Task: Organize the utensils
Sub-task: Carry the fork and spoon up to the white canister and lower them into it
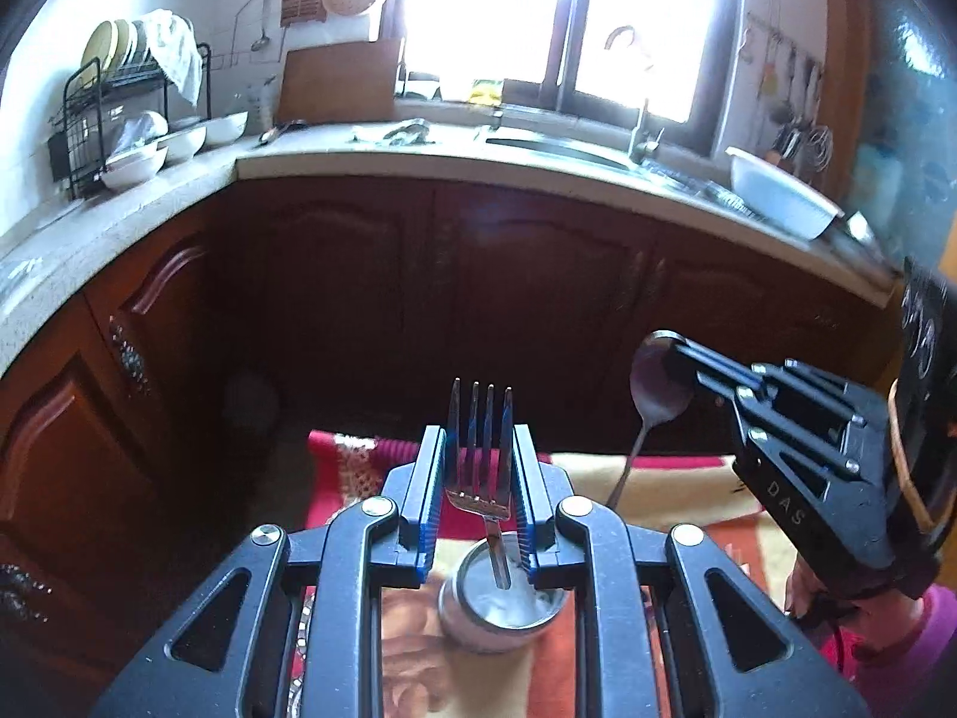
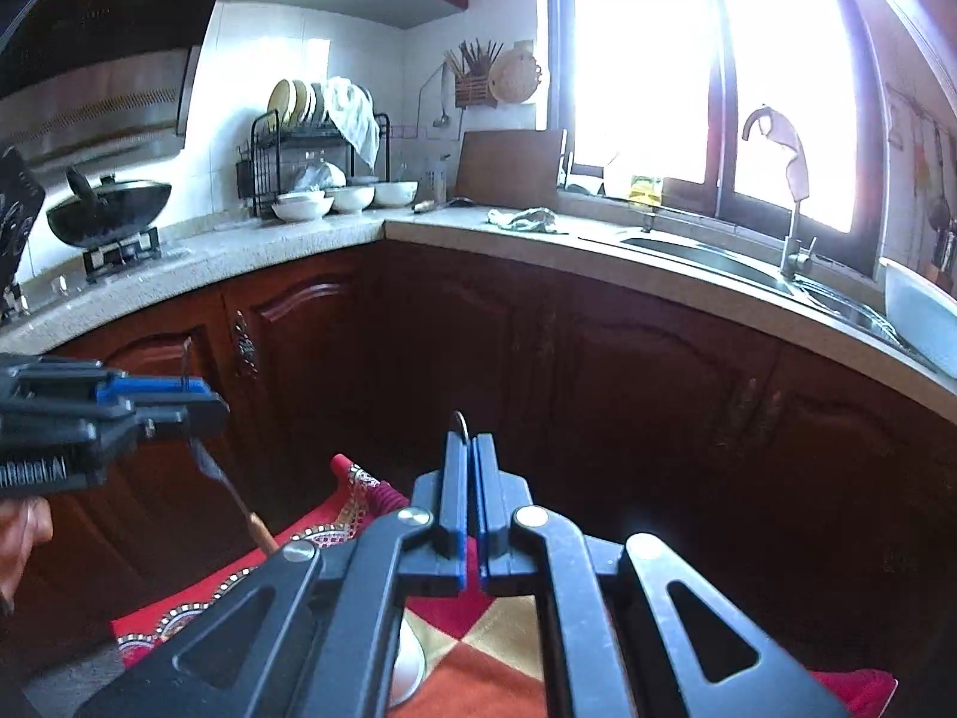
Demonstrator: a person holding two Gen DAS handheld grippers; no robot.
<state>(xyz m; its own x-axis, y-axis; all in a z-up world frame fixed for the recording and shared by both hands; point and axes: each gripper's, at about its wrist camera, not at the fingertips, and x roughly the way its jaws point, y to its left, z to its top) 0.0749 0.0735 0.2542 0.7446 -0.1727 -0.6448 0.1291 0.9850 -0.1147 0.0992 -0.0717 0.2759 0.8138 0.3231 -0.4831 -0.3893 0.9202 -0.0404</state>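
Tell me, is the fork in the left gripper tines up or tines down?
Tines up. In the left wrist view the fork is clamped across its head by the left gripper, its prongs rising past the fingertips and its handle hanging toward the metal cup.

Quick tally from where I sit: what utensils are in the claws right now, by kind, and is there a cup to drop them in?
Forks: 1, the fork gripped across its head in the left claw.
Spoons: 1, the spoon held by its bowl in the right claw.
Cups: 1, the metal cup under the fork.
Total: 3
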